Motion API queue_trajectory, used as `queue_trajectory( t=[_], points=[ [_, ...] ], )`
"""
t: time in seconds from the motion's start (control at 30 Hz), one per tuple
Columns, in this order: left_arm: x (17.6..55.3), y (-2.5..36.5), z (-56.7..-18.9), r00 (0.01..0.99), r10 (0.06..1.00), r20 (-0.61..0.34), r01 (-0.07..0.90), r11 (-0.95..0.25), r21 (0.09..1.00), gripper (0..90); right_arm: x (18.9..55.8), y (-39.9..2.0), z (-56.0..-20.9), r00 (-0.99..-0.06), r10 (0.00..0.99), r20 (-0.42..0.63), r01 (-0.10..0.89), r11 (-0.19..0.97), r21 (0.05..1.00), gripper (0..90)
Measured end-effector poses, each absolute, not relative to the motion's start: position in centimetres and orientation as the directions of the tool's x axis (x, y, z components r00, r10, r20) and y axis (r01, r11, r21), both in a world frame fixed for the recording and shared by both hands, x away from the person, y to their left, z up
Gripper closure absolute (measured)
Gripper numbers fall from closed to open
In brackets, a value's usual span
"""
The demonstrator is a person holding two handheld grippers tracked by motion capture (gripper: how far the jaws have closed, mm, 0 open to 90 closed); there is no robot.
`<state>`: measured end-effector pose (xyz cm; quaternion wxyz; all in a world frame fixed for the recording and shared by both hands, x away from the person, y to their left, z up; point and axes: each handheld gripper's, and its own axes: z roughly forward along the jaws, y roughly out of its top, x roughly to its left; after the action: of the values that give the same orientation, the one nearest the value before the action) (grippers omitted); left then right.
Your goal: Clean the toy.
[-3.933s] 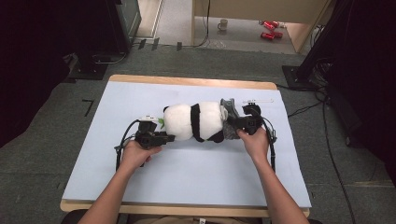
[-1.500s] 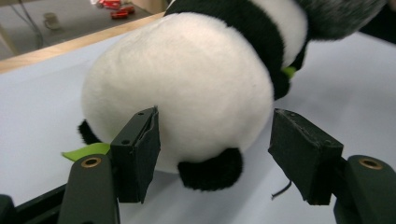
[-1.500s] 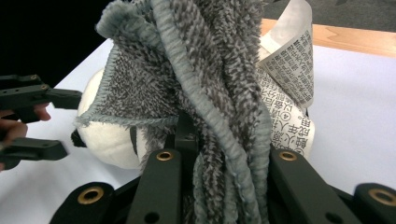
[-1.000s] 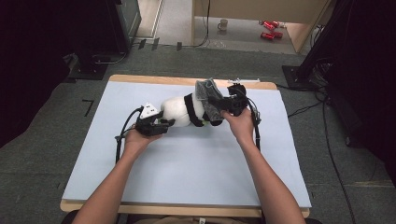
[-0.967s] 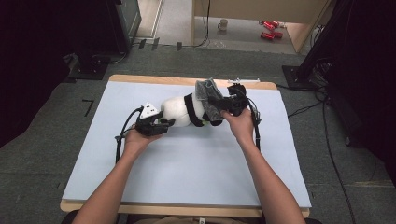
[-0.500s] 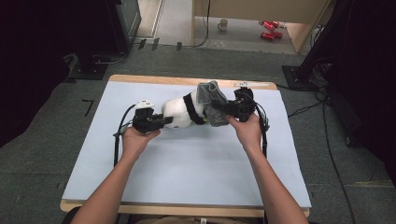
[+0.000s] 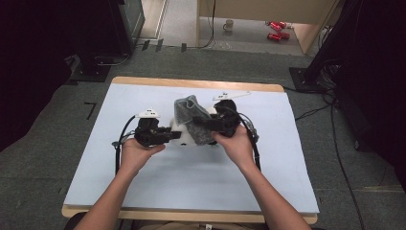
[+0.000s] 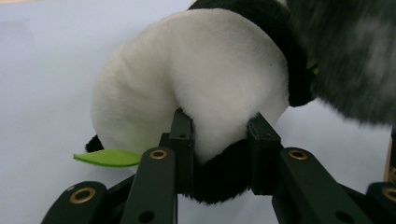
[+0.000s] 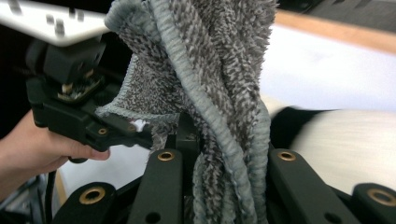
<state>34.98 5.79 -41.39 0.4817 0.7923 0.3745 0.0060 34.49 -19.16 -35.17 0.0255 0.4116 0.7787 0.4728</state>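
Your left gripper (image 8: 219,140), its jaws just closed, pinches the plush panda (image 8: 196,84) over the table (image 7: 143,191); your right gripper (image 9: 219,154) clamps the grey towel (image 9: 215,70). Both are soft and light, so grip deep folds.

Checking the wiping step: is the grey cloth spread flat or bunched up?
Bunched. The grey cloth hangs in thick folds, pinched in the right gripper over the panda plush.
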Motion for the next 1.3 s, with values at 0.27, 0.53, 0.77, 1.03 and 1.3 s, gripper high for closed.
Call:
queue_trajectory(
  t=[0.27,0.53,0.77,1.03,1.3],
  points=[
    [36.0,5.5,-43.3,0.690,0.633,-0.351,0.618,-0.262,0.741,68.2,35.9,-17.4,-39.3,-0.669,0.669,0.323,0.628,0.277,0.727,76.1],
    [36.2,5.3,-43.1,0.695,0.635,-0.337,0.610,-0.272,0.744,67.7,36.2,-20.6,-38.7,-0.635,0.724,0.269,0.646,0.306,0.700,77.7],
    [36.5,5.8,-43.2,0.690,0.632,-0.353,0.617,-0.259,0.744,67.5,35.8,-23.2,-37.8,-0.619,0.738,0.270,0.649,0.288,0.704,78.1],
    [36.8,5.7,-43.1,0.689,0.635,-0.349,0.615,-0.257,0.746,67.2,36.2,-26.5,-37.4,-0.561,0.771,0.302,0.669,0.208,0.713,77.8],
    [37.4,5.6,-43.2,0.693,0.625,-0.361,0.617,-0.255,0.744,66.9,36.3,-30.1,-38.4,-0.466,0.811,0.354,0.711,0.105,0.695,77.4]
  ],
)
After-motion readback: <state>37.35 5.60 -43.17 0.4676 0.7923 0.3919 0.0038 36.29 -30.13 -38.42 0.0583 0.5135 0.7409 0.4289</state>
